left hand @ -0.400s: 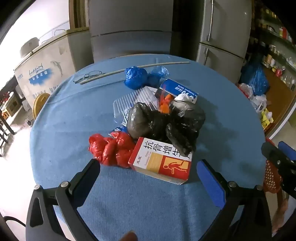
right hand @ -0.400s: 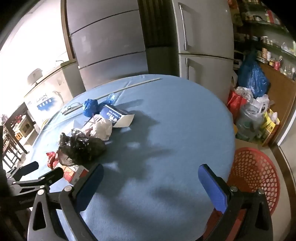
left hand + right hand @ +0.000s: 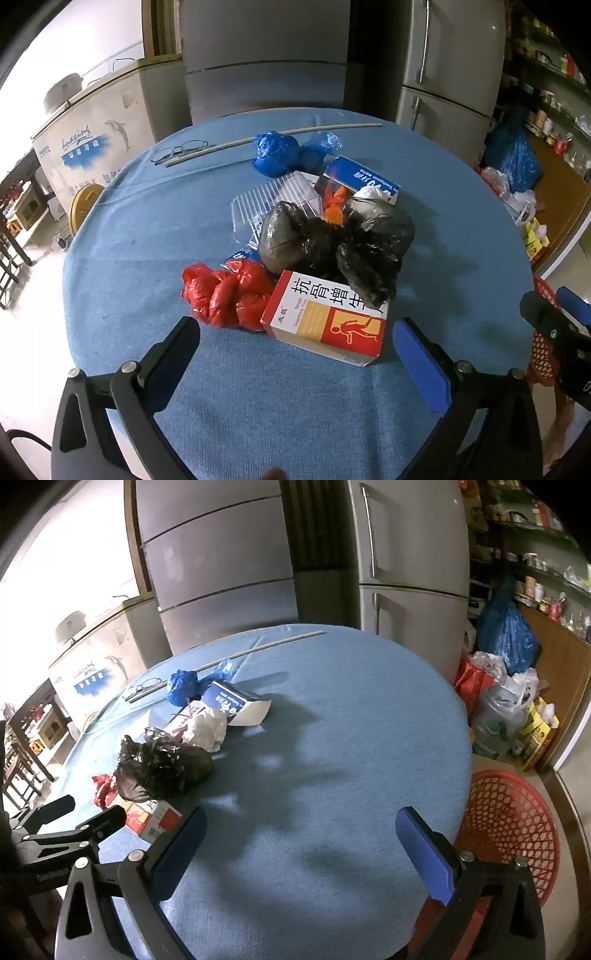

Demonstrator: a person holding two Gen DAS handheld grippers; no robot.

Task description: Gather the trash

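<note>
- My left gripper (image 3: 295, 354) hangs with jaws spread wide and empty, just short of the red-and-white box (image 3: 327, 319).
- My right gripper (image 3: 301, 843) is also spread wide, empty, over bare cloth.
- The round blue table (image 3: 332, 738) carries the trash heap toward its left edge.
- The red basket (image 3: 511, 823) sits on the floor beside the table's right edge.
- A black bag (image 3: 332, 240) lies on the box; a red bag (image 3: 229, 291) touches its left side.
</note>
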